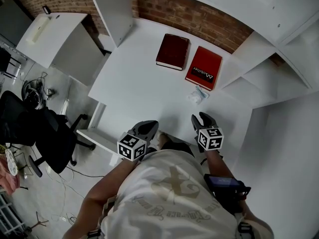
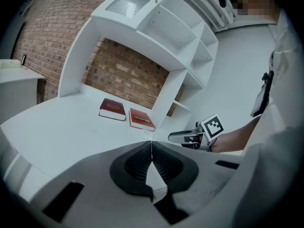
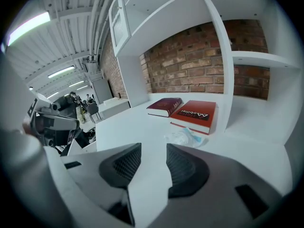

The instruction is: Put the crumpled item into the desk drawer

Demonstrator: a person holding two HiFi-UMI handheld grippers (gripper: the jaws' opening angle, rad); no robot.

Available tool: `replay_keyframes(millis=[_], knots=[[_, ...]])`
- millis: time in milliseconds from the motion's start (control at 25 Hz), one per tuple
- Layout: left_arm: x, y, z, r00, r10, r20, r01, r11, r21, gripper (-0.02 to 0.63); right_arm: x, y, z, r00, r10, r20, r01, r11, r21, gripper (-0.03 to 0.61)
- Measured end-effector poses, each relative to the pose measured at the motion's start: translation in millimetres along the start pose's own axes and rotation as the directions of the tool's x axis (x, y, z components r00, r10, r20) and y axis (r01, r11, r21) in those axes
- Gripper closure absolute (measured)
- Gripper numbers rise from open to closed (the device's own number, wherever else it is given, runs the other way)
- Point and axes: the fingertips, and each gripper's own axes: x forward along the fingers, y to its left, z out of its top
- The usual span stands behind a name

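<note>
White desk [image 1: 134, 78]: three items, all on the far right part. Dark red book [image 1: 173, 52] lies flat, with a red book [image 1: 204, 67] just right of it. Crumpled item [image 1: 198, 95] lies just beside the red book's near edge.

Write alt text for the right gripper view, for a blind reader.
The right gripper, its fingers apart and empty, points across a white desk at a crumpled white-and-blue item lying before a red book. A darker red book lies left of that, with white shelving and a brick wall behind.
</note>
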Motion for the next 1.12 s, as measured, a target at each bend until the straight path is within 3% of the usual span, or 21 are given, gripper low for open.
replay_keyframes(millis=[720,1120], knots=[[1.6,15.6,-15.7,0.999,0.02,-0.035,-0.023,0.997,-0.07,0.592,44.4,-40.0,13.0,0.997,-0.049,-0.055,0.051,0.998,0.037,0.373],[14.1,20.0,-22.4,0.997,0.028,-0.078,-0.036,0.994,-0.099,0.592,74.3,-63.6,17.6,0.994,-0.038,-0.101,0.04,0.999,0.021,0.364]])
